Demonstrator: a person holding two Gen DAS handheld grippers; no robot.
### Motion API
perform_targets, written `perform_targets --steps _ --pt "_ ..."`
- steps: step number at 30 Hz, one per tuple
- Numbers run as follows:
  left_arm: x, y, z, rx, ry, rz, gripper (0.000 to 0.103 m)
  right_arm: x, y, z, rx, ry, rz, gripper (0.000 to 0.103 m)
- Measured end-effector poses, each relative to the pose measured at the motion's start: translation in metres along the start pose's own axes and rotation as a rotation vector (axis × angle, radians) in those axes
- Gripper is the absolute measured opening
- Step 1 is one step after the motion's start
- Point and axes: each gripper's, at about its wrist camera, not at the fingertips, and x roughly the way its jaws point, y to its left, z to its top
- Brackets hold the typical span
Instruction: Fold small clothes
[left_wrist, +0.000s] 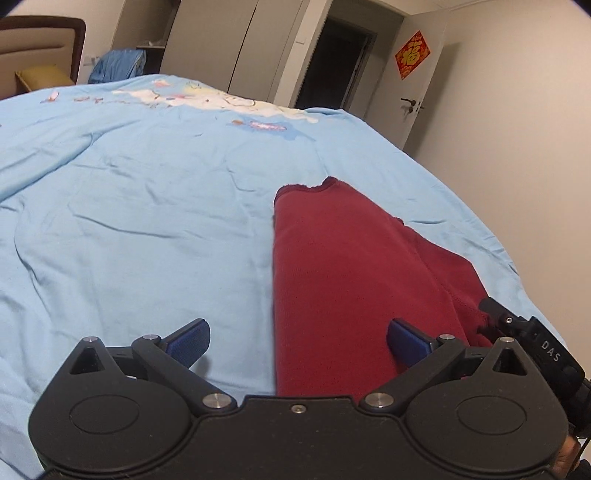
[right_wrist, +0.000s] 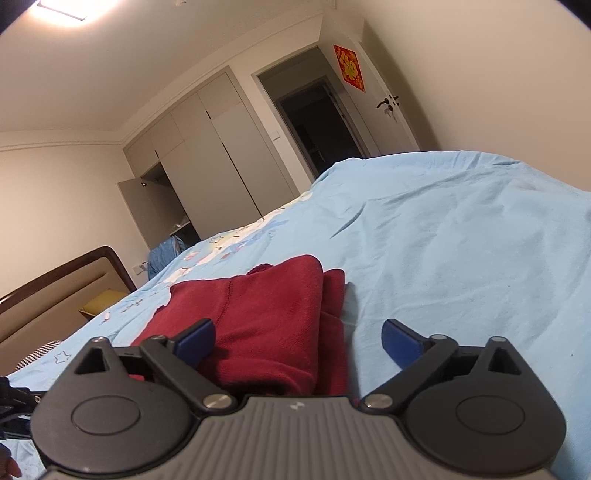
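The red garment (left_wrist: 343, 266) lay lengthwise-folded on the blue bedsheet (left_wrist: 129, 221), straddled at its near end by the left gripper (left_wrist: 297, 338) and right gripper (right_wrist: 297, 338), both spread wide, holding nothing; judged mid-fold, next requiring a near-edge grasp.

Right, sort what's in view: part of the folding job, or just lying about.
Job: red garment, left claw, right claw, both open, blue bed sheet.
Lying about: blue bundle, yellow cushion, red door decoration.
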Motion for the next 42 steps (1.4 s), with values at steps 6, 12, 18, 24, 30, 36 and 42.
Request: perform_targets --steps 6,12,18,24,30,36,42 --pt "0.0009 -0.0035 -0.004 0.013 0.011 0.01 0.102 0.002 0.0006 0.0001 -0.005 0.011 -0.011 0.102" --pt "0.0013 -0.0035 -0.0053 0.003 0.019 0.01 0.102 0.0043 0.0022 -0.001 -0.019 0.025 -0.037 0.102" --pt "0.0013 -0.0029 -0.0063 -0.005 0.028 0.011 0.102 0.0043 0.0025 -0.0021 -0.023 0.019 -0.059 0.096" --pt "0.0012 -0.0027 -0.0067 -0.006 0.032 0.009 0.102 0.0065 0.0006 -0.0032 -0.023 0.033 -0.081 0.052" --pt "0.0016 -0.0024 -0.0071 -0.006 0.033 0.008 0.102 0.008 0.0079 -0.0055 -0.075 0.042 -0.078 0.036" --pt "0.002 -0.0012 -0.0083 -0.005 0.03 0.005 0.102 0.0069 0.0082 -0.0062 -0.083 0.04 -0.068 0.028" --pt "0.0006 0.0013 -0.0072 -0.006 0.023 -0.007 0.102 0.0059 0.007 -0.0061 -0.082 0.038 -0.066 0.027"
